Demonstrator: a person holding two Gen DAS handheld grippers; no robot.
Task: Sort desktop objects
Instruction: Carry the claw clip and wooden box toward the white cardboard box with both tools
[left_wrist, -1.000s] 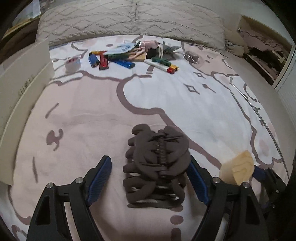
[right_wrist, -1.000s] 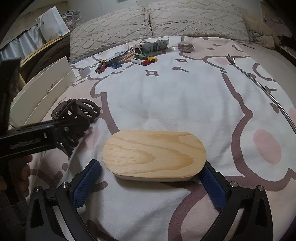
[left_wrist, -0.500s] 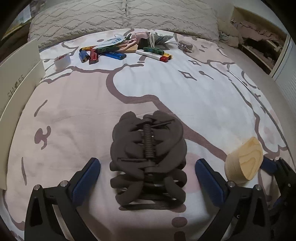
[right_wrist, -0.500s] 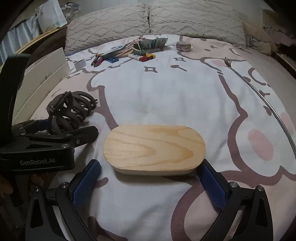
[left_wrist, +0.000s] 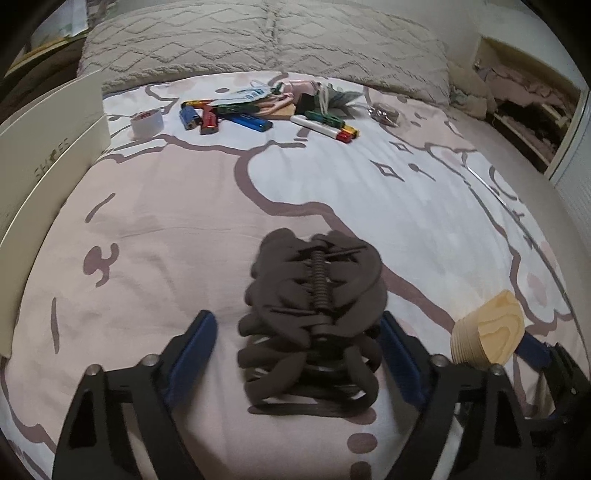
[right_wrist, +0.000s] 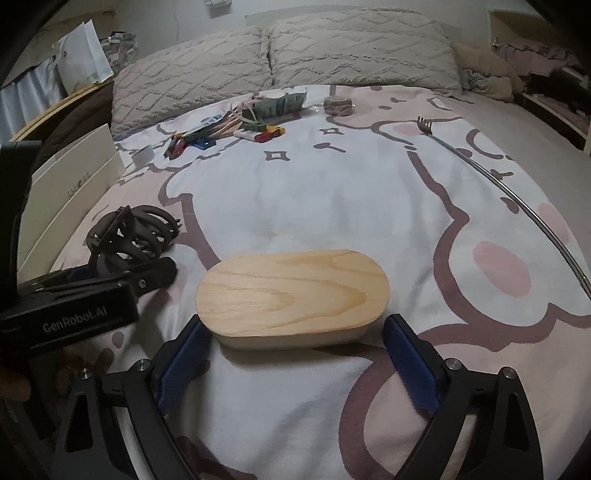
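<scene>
A dark brown hair claw clip (left_wrist: 314, 314) lies on the bedspread between the fingers of my left gripper (left_wrist: 295, 339). Its jaws are closing; the right pad is at the clip's side and the left pad stands a little off. A pale wooden oval block (right_wrist: 291, 291) lies flat just ahead of my right gripper (right_wrist: 295, 332), whose jaws are closing, with its blue pads (right_wrist: 184, 350) near the block's two ends. The right wrist view shows the clip (right_wrist: 133, 236) and the left gripper's body at left. The left wrist view has the block (left_wrist: 491, 332) at right.
A heap of lighters, markers and packets (left_wrist: 266, 110) and a tape roll (left_wrist: 147, 122) lie far back, before grey pillows (right_wrist: 332, 48). A white box (left_wrist: 44, 155) stands along the left bed edge. A long metal fork-tipped rod (right_wrist: 480, 162) lies at right.
The left jaws spread wide around the clip half a second ago and have narrowed again. The right jaws have narrowed slightly toward the wooden block. Both hands stayed roughly in place.
</scene>
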